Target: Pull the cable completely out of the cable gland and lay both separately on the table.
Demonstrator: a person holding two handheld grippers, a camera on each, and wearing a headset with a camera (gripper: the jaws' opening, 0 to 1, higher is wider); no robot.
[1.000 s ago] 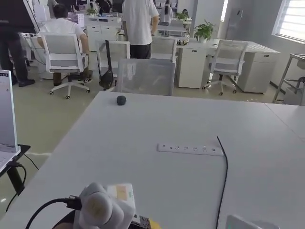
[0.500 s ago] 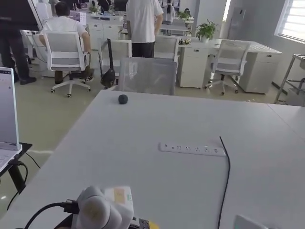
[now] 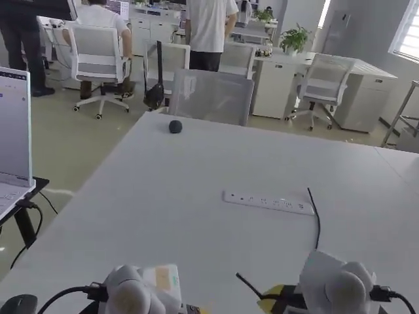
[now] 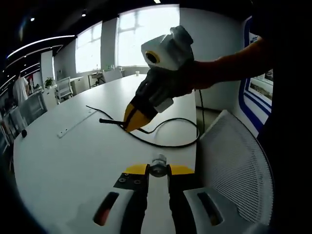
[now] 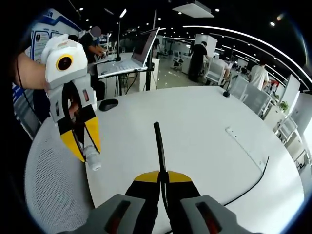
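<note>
You are holding the left gripper (image 4: 157, 171) closed on the cable gland (image 5: 92, 158), by the near edge of the table (image 3: 196, 196). Your right gripper (image 5: 164, 176) is clamping the black cable (image 5: 158, 141), whose free end is standing apart from the gland. Farther off, a power strip (image 3: 268, 201) is lying on the table.

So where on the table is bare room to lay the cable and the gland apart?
Bare: the table between the power strip and the near edge, and between the strip and the small dark object. Crowded: right of the strip, where a black cord runs.
</note>
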